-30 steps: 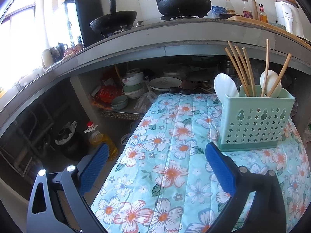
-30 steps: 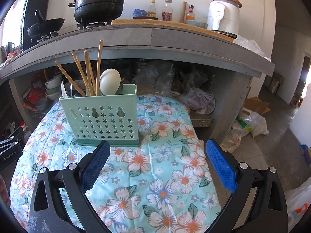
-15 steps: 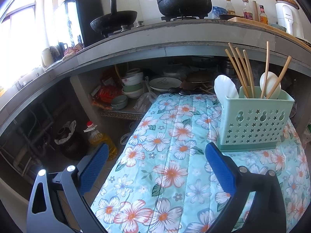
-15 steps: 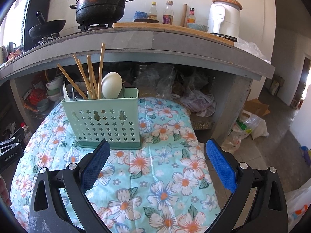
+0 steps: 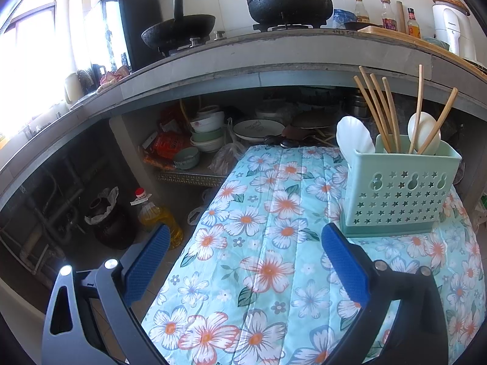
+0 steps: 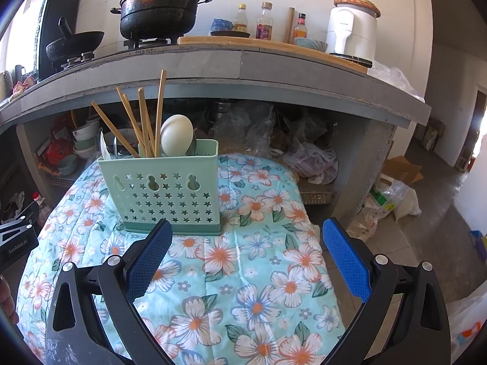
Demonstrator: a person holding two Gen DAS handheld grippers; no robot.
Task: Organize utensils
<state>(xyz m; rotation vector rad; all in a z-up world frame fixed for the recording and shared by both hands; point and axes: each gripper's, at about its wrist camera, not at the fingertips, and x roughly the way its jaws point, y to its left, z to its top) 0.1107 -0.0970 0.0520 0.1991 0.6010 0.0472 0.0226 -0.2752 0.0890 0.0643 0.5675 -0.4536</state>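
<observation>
Floral cloth (image 6: 219, 255) under grey counter (image 6: 213, 67); green caddy (image 6: 167, 194) on cloth; both jaws wide apart, empty.

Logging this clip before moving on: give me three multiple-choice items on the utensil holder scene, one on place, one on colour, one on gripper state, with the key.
1. Where does the utensil holder stand?
A. On the floral cloth
B. On the stone counter
C. On the floor

2. What colour is the holder?
A. Red
B. Pale green
C. Black

3. How are the two grippers?
A. Both shut on chopsticks
B. Left open, right shut on a spoon
C. Both open and holding nothing

Key:
1 A: its base rests on the floral cloth, below the counter.
2 B: its star-punched wall is pale green in both views.
3 C: the left gripper and the right gripper show blue pads wide apart with only cloth between them, while the chopsticks and white spoons stand in the holder.
</observation>
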